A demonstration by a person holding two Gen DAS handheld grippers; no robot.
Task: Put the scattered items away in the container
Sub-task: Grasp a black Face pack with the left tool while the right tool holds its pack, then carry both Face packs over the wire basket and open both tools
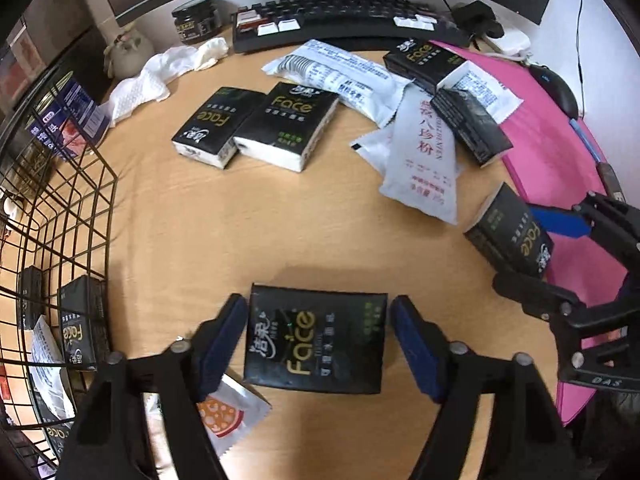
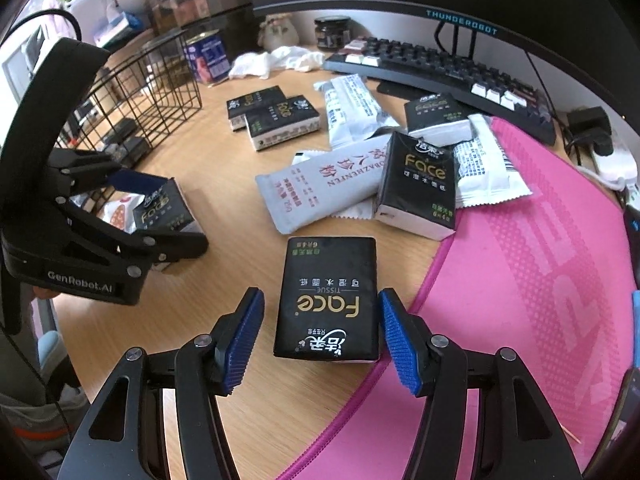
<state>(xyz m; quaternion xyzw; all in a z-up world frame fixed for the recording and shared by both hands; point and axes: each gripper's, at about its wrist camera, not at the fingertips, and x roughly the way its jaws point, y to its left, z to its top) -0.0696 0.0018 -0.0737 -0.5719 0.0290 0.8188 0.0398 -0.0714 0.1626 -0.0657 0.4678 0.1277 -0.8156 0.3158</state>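
Tissue packs lie scattered on the desk (image 1: pixel 200 232) — 1 black pack (image 1: pixel 316 340) sits between the left gripper (image 1: pixel 318 344) fingers, which stand apart beside it. Another pack (image 2: pixel 328 300), at the pink mat (image 2: pixel 540 280) edge, lies between the right gripper (image 2: pixel 320 336) fingers, also apart. Left of the mat stands the wire basket (image 1: pixel 52 216), holding packs.
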